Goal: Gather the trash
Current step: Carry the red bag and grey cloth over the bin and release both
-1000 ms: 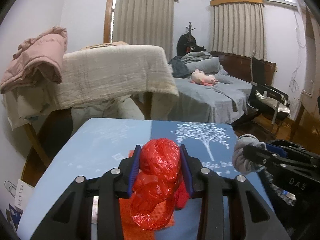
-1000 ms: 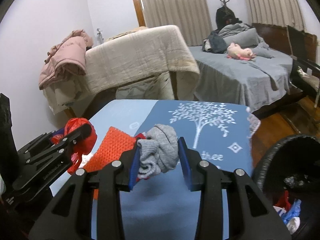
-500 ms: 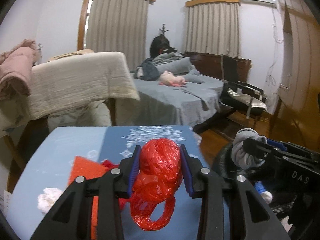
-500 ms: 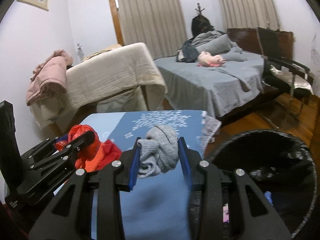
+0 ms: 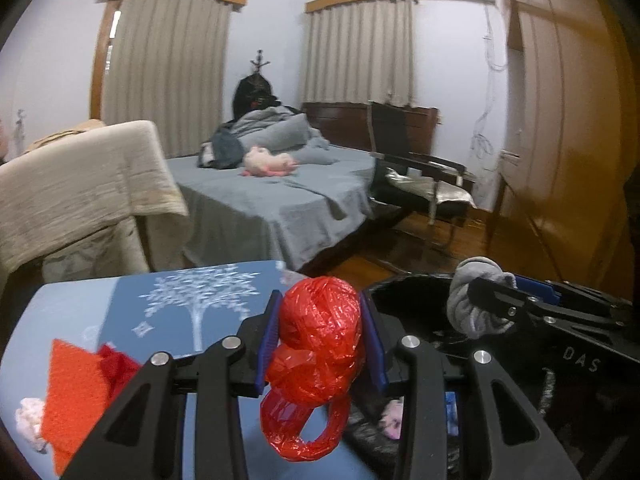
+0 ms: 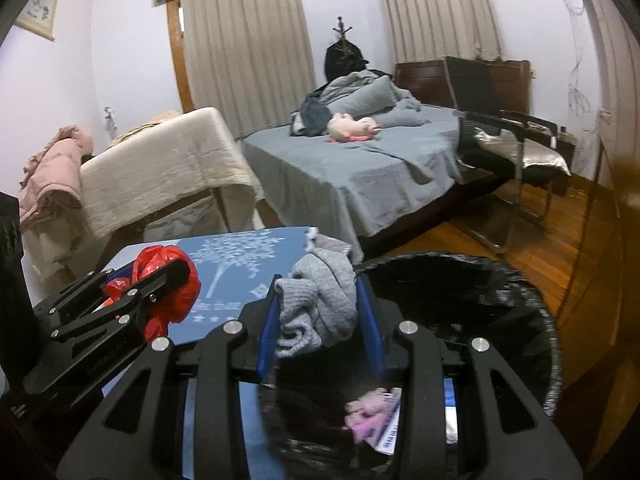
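Trash is clamped in both jaws: the left gripper (image 5: 320,336) holds a red plastic bag (image 5: 318,344), the right gripper (image 6: 318,312) a grey sock (image 6: 320,304). Centre each over the black bin (image 6: 520,292) beside the blue table (image 5: 120,304) before releasing, so that nothing catches its rim.

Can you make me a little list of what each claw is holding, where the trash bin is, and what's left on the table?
left claw: shut on the red plastic bag
right claw: shut on the grey sock
trash bin: black, beside the table, partly under the right claw
inside bin: pink and white scraps
table: blue cloth with a white tree
left on table: orange mat, red cloth, pale fluffy ball
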